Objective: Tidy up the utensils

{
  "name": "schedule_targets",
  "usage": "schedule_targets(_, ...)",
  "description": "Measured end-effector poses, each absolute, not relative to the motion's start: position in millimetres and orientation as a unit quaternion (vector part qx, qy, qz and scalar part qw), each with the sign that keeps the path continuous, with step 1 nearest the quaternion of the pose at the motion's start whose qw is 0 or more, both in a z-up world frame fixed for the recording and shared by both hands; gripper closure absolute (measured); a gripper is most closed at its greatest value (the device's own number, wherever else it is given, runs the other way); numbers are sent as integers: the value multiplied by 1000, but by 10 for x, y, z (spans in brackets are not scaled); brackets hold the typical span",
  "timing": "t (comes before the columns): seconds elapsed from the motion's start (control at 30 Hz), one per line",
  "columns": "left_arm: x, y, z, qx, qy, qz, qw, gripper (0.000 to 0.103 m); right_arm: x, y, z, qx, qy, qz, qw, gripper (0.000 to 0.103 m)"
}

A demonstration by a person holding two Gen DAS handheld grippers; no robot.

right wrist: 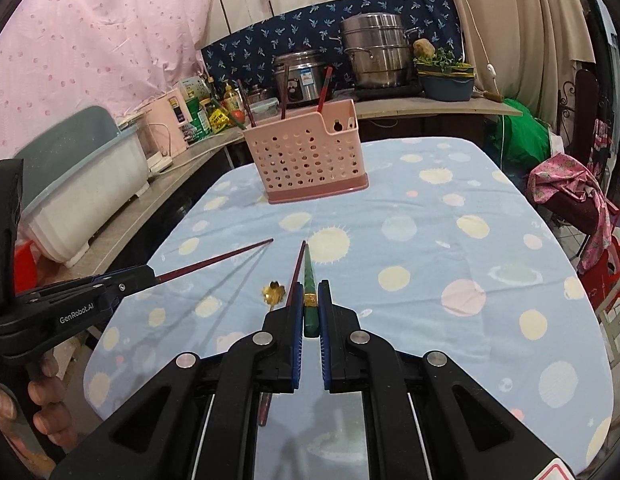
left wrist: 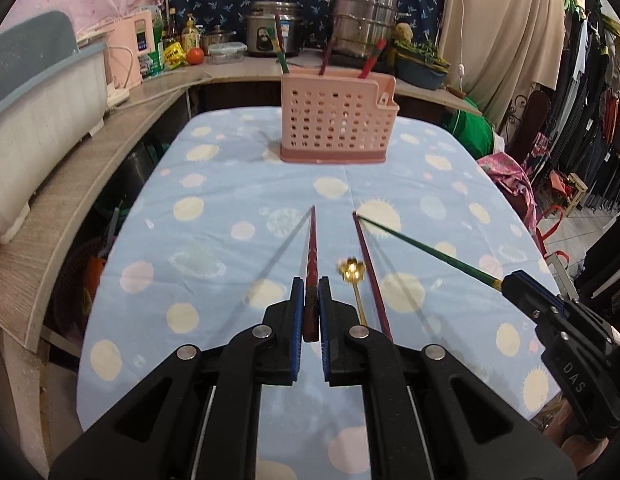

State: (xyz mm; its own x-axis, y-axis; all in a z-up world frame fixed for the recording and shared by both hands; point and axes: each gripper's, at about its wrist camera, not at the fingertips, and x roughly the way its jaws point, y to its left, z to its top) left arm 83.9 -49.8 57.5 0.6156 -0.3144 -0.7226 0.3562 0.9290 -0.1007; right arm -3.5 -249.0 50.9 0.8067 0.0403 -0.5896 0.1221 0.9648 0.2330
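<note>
Currently you hold one chopstick in each gripper. The left gripper [left wrist: 311, 300] is clamped narrow on the thick end of a red chopstick [left wrist: 311, 248], which points forward along the fingers toward the caddy [left wrist: 336, 120]. The right gripper [right wrist: 310, 302] is clamped narrow on the butt of a green chopstick [right wrist: 309, 270] (note the gold band sitting just ahead of the pads). Both sticks appear clear of the cloth [left wrist: 214, 184], judging by the shadows cast beneath them.

Two items remain on the cloth between the grippers: a dark red chopstick [left wrist: 372, 272] and a small gold spoon [left wrist: 352, 276] with a flower-shaped bowl. The spoon lies just beside the dark red chopstick; whether they touch cannot be told.

The caddy stands upright at the far end of the table, well apart from both grippers. It already holds three chopsticks, standing tilted in its rear compartments. A smaller front pocket on its right side looks empty, though its interior is largely hidden.

Step in hand: transport to the caddy after a double pick. The next move calls for the following:

1. Carry both sticks forward over the caddy rim.
2. Tip each stick nearer to vertical, narrow end down.
3. Keep the two tips apart; they converge as held.
4. Open each gripper only once the tip is inside a compartment.
</note>
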Motion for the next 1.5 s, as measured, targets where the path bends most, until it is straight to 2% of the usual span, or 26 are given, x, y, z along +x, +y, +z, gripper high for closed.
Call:
schedule_targets(0.43,1338,-572,1134,19,355,-182,917,98,459,-2731,1037,134,249,-16,959,96)
schedule_targets(0.77,1648,-590,1301,20,343,-178,922,99,773,-2811,1222,137,237,-7,962,96)
schedule_targets(0.97,1559,-383,898,13,382,-185,905,98,647,-2806,1212,148,236,-7,960,96)
schedule_targets(1.03,1521,-317,692,11,401,-186,897,95,600,-2805,1202,152,236,-9,960,96)
schedule_targets(1.1,1472,-249,416,12,425,-183,886,84,557,-2798,1194,155,237,-12,959,96)
schedule_targets(1.17,1425,-206,175,16,445,-181,877,80,523,-2787,1189,155,236,-16,959,96)
schedule_targets(1.3,1341,-143,-216,18,477,-180,860,79,465,-2784,1171,161,237,-21,958,96)
schedule_targets(1.5,1243,-119,-460,17,495,-184,849,79,429,-2782,1148,167,238,-26,957,96)
